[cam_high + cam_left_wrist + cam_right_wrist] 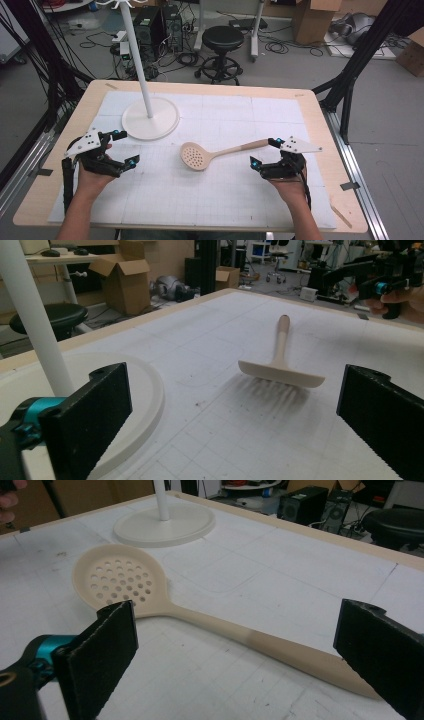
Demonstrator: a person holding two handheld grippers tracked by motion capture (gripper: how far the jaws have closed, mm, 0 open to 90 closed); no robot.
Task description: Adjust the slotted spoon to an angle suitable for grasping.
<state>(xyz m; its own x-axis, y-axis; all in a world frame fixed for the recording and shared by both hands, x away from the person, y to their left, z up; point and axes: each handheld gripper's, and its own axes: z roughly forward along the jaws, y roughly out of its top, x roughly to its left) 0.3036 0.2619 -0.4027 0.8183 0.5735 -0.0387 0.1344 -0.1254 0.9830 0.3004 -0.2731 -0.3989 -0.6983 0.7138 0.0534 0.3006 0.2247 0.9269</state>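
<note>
High view: the slotted spoon [210, 153] is lying at table centre, untouched — the right gripper [264, 152], jaws apart, is sitting at its 3 o'clock by the handle tip, the left gripper [126, 148] open at 9 o'clock. Right gripper view: the handle is passing between open jaws — grasping not yet done.

your two hand-held grippers, black with teal accents

your left gripper [120, 148] and right gripper [264, 152] each carry a pale grey three-cornered plate dotted with small holes, teal collars behind the jaws, flat black textured pads [102, 650], and a black cable trailing back; your forearms are bare, no sleeves.
</note>
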